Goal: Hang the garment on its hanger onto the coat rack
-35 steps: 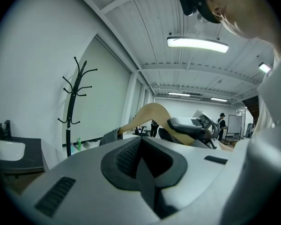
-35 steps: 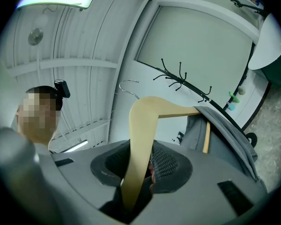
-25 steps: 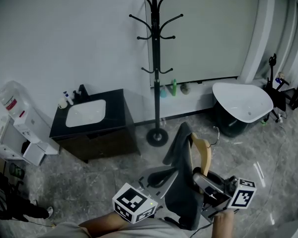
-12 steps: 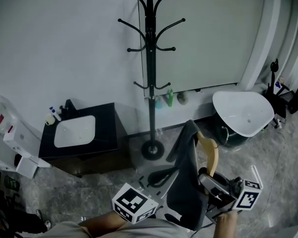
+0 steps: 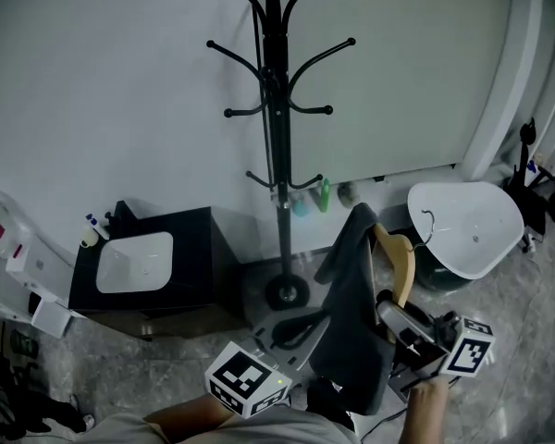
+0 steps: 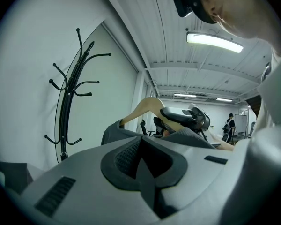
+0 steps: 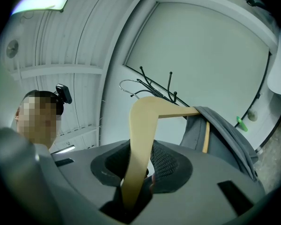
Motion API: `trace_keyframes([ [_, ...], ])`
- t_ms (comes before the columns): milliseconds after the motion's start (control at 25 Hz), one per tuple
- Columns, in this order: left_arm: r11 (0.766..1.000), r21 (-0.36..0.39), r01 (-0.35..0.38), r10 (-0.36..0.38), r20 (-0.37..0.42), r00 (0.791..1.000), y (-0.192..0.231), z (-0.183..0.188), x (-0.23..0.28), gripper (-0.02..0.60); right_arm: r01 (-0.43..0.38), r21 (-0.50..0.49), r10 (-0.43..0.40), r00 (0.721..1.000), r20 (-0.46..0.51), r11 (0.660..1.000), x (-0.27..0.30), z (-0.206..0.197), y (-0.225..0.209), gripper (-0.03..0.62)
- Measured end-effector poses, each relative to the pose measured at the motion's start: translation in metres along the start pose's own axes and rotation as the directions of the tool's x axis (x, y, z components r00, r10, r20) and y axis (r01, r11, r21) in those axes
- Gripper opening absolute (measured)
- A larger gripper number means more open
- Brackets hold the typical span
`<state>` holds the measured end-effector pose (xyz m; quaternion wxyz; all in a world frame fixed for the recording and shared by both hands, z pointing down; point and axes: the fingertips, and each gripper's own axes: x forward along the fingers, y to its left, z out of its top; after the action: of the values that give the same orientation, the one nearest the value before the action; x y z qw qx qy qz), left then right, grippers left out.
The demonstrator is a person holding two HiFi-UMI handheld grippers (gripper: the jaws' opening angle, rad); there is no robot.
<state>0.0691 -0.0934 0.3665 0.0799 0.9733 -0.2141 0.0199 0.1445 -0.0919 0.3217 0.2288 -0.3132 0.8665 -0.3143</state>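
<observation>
Head view: coat rack (image 5: 276, 155) stands on the floor (image 5: 166, 359) at its far edge, against the wall (image 5: 92, 109), between a sink cabinet (image 5: 143, 266) and a white tub (image 5: 467, 225). Its pegs fan out high on the pole.

Hanger (image 5: 395, 257) with the garment (image 5: 351, 322) is held off the floor, near the person and well apart from the rack. The rack lies ahead and to the left of it.

Right gripper (image 5: 398, 322): right gripper view shows the fingers (image 7: 171, 165) clamped on one wooden arm of the hanger, near its end. The wood rises from the pads to the bend, then runs off toward the rack.

- Long axis of the hanger: roughly away from the person, toward the wall.
- Garment: draped over the far arm, hanging down on the left side of the wood.
- Wire hook (image 5: 427, 222): springs from the bend and curls to the right, toward the tub, not toward the pole.

Left gripper (image 5: 287, 331): left gripper view shows its fingers (image 6: 124, 156) closed together with nothing between them. It sits low, just left of the garment, pointing level.

Judgement: the right gripper has sole charge of the hanger. The pegs look higher than the hook, so the carry likely needs a lift and a turn to bring the hook's opening round to a peg on the near right side.
</observation>
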Motion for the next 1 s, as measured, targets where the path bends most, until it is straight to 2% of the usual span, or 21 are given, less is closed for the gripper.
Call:
trace_keyframes([
  [280,0.991,-0.004,-0.134,0.134,0.026,0.991,0.065,0.026,0.071,0.005,-0.071,0.04,0.073,0.996,-0.055,0.997,0.044,0.064,-0.066,0.123],
  [480,0.965,-0.024,-0.261,0.261,0.05,0.964,0.111,0.042,0.114,0.005,-0.139,0.06,0.146,0.981,-0.128,0.988,0.079,0.098,-0.107,0.123],
  [840,0.92,-0.044,-0.39,0.392,0.055,0.918,0.158,0.053,0.149,0.005,-0.171,0.069,0.181,0.962,-0.202,0.983,0.128,0.121,-0.151,0.123],
  [1000,0.912,-0.047,-0.407,0.409,0.051,0.911,0.183,0.054,0.154,0.005,-0.145,0.059,0.154,0.967,-0.202,0.988,0.154,0.122,-0.168,0.123],
])
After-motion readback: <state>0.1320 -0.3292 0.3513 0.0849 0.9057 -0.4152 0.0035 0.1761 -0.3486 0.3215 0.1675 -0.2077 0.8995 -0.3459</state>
